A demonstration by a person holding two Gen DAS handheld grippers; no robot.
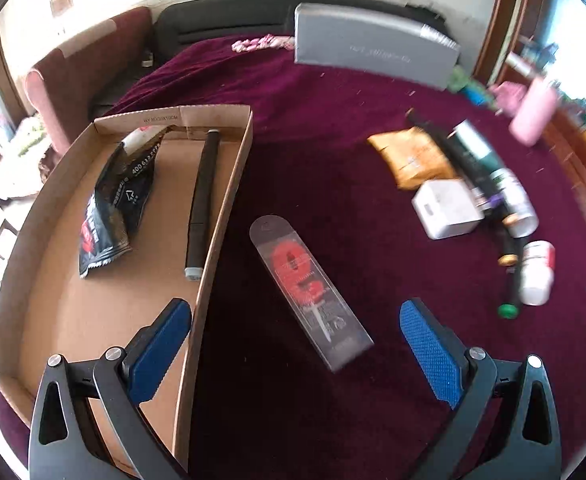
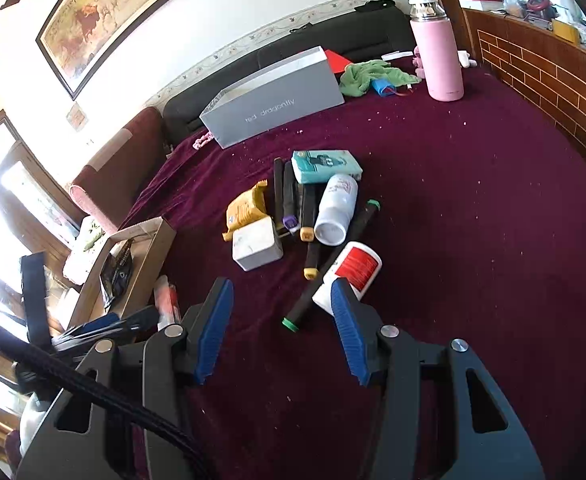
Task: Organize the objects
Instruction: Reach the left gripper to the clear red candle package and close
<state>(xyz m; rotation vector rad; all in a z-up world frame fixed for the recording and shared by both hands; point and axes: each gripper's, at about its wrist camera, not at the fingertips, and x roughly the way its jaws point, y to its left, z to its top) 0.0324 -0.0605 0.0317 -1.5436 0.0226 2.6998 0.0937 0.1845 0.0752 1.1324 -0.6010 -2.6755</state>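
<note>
Left gripper (image 1: 295, 344): fingers spread wide, empty, over the maroon cloth (image 1: 333, 112).
Candle pack (image 1: 311, 290): clear sleeve with a red number candle, flat on the cloth between the fingers, untouched.
Cardboard tray (image 1: 229, 184): at 9 o'clock of the pack; holds a black pouch (image 1: 115, 204) and a dark tube (image 1: 203, 200).
Right gripper (image 2: 281, 328): fingers partly apart, empty.
Clutter pile (image 2: 301, 208): 12 o'clock of the right gripper; white bottle with red label (image 2: 353, 270) just beside its right finger.

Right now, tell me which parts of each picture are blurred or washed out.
Left wrist view: the item pile at right, around the white box, and the pink flask are smeared by motion; the cardboard tray is sharper. Right wrist view: mostly crisp, but the window at left is blown out and both views bend straight edges.
</note>
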